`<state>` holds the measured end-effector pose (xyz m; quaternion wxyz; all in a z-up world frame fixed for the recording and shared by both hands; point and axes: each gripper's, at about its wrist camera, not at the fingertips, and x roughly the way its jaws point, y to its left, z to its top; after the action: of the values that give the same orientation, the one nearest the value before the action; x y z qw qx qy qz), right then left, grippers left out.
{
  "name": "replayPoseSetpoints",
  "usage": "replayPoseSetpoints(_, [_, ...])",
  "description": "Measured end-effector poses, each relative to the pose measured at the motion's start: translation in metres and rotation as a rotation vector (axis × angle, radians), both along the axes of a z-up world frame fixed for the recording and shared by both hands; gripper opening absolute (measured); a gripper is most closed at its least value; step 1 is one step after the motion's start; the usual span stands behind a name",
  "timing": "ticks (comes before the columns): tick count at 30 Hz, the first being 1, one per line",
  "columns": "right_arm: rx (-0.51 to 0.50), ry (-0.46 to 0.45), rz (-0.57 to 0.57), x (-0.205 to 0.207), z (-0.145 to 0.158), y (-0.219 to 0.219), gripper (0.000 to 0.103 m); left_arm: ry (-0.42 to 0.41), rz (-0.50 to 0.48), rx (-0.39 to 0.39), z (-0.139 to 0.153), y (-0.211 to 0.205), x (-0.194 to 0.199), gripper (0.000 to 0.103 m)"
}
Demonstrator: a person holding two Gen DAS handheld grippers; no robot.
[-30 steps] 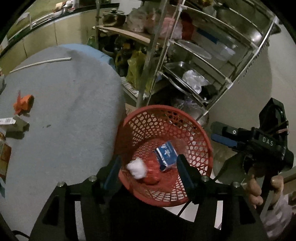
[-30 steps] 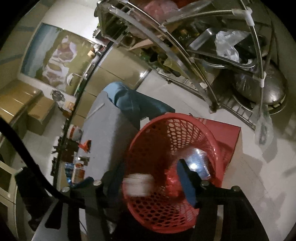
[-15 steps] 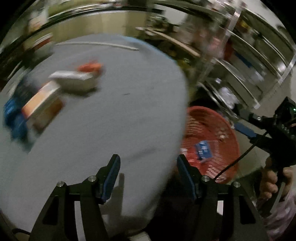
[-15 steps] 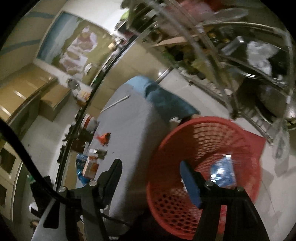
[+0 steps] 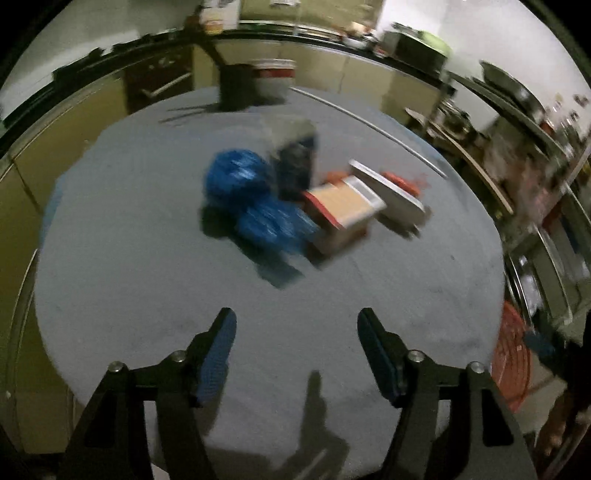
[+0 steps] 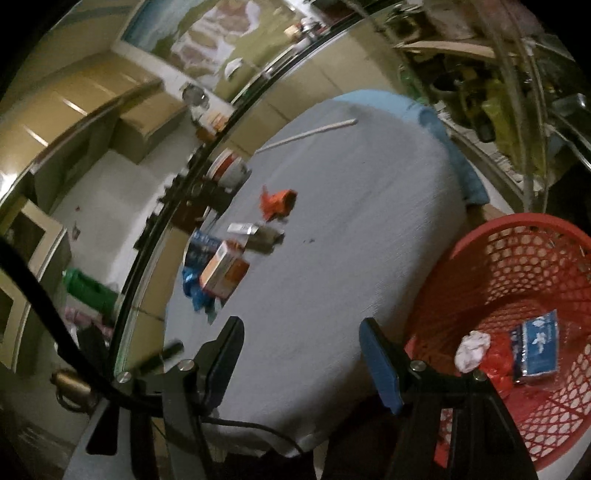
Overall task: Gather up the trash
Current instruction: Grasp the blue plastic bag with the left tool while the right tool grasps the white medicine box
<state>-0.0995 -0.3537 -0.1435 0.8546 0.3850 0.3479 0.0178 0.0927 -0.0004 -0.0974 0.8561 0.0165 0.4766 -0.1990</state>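
Trash pile [image 5: 295, 206] lies mid-table [image 5: 147, 280], ahead of my left gripper [image 5: 297, 354], jaws just widened and empty for it; right gripper [image 6: 301, 354] gapes empty beside the basket [image 6: 524, 280].

We see a dim kitchen. Ahead of the fingers lies a round table [image 5: 147, 229] under a grey cloth [image 6: 351, 221], with a blue cloth [image 6: 454, 155] hanging off its far edge. Beyond it runs a dark counter [image 5: 332, 40] over beige cabinets [image 5: 369, 85]. Right of the fingers stands a metal rack [image 6: 524, 110], cluttered. Far left of the fingers are pale floor tiles [image 6: 92, 192] and a wall picture [image 6: 207, 33].
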Motion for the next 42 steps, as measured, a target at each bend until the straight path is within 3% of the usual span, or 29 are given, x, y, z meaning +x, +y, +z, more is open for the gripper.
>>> replayPoseSetpoints(5, [-0.012,0.017,0.015,0.007,0.0,0.009,0.068,0.063,0.029,-0.112,0.002,0.005,0.03,0.07])
replayPoseSetpoints(10, [-0.049,0.031,0.043,0.024,0.004,0.016,0.068,0.146,0.113,-0.159,-0.008,0.008,0.063,0.07])
replayPoseSetpoints(13, [-0.075,0.023,0.066,0.035,0.01,0.022,0.068,0.146,0.152,-0.187,-0.007,0.015,0.079,0.07])
replayPoseSetpoints(20, [-0.166,0.016,0.126,0.074,0.018,0.036,0.067,0.158,0.158,-0.114,-0.016,0.0,0.124,0.07])
replayPoseSetpoints(23, [-0.237,0.003,0.16,0.096,0.026,0.041,0.061,0.164,0.14,-0.107,-0.022,-0.003,0.136,0.07])
replayPoseSetpoints(26, [-0.293,-0.003,0.196,0.125,0.033,0.044,0.052,0.145,0.119,-0.107,-0.023,0.0,0.14,0.07])
replayPoseSetpoints(27, [-0.31,-0.003,0.206,0.138,0.035,0.045,0.051,0.138,0.115,-0.105,-0.024,0.0,0.142,0.064])
replayPoseSetpoints(29, [-0.33,-0.005,0.233,0.162,0.037,0.048,0.051,0.139,0.103,-0.104,-0.028,0.002,0.144,0.058])
replayPoseSetpoints(38, [-0.463,0.068,0.388,0.248,0.021,0.081,0.051,0.092,0.049,-0.084,-0.026,0.006,0.141,0.054])
replayPoseSetpoints(42, [-0.488,0.119,0.424,0.268,0.002,0.09,0.034,0.087,0.039,-0.068,-0.023,0.011,0.136,0.054])
